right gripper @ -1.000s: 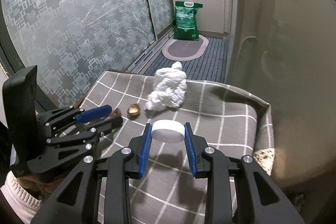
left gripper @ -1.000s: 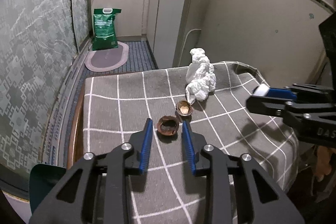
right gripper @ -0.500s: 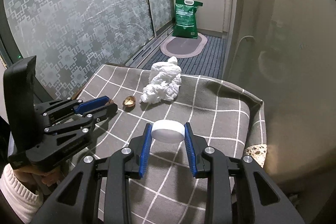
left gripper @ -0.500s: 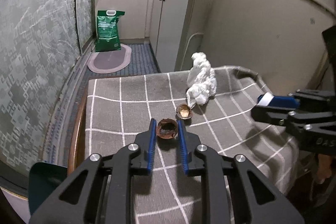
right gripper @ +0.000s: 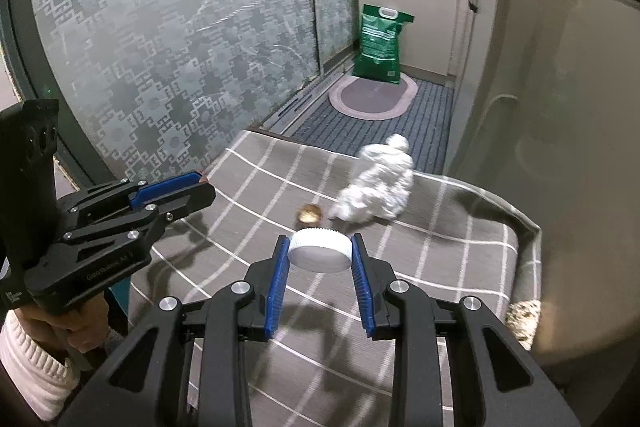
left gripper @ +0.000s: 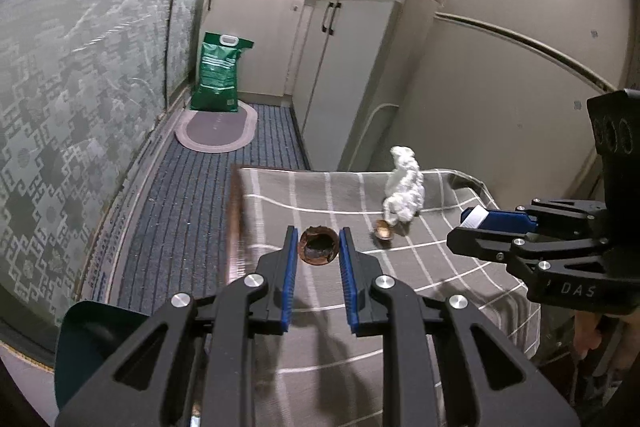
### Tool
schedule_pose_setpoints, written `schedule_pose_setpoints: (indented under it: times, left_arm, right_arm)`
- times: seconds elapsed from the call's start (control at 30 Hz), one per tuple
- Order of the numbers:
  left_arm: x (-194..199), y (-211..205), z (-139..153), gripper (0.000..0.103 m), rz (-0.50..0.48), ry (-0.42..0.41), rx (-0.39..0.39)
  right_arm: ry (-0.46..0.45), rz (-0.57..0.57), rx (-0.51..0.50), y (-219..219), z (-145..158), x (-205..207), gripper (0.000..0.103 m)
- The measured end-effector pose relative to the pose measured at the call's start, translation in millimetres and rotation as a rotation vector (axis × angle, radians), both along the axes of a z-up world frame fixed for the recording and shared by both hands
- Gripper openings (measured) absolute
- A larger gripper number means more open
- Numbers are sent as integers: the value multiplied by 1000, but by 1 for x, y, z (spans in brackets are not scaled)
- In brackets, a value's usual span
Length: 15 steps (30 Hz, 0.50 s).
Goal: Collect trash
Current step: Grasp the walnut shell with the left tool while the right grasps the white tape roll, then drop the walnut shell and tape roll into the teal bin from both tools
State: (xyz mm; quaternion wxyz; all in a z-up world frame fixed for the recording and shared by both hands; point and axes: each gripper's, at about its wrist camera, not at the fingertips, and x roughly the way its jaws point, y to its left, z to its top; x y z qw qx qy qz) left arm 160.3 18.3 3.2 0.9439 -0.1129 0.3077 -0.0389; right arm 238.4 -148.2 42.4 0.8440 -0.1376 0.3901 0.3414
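At your twelve o'clock: a grey tablecloth with white grid lines, crumpled white tissue, brown nutshell half, white ribbed plastic cap, green printed bag.

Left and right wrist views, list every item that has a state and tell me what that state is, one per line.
Left tongs: shut on the brown nutshell half.
Brown nutshell half: gripped, hollow showing.
Right tongs: shut on the white cap.
White cap: gripped.
Small nutshell half: lying loose on the checked cloth.
Crumpled tissue: loose on the cloth.
Cupboard doors: closed.
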Motion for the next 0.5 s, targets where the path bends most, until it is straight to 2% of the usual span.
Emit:
schedule_pose_setpoints:
  times: [0.5]
  left_arm:
    - [-31, 72, -8, 22, 90, 31, 1]
  right_arm:
    - [-12, 105, -9, 67, 7, -18, 31]
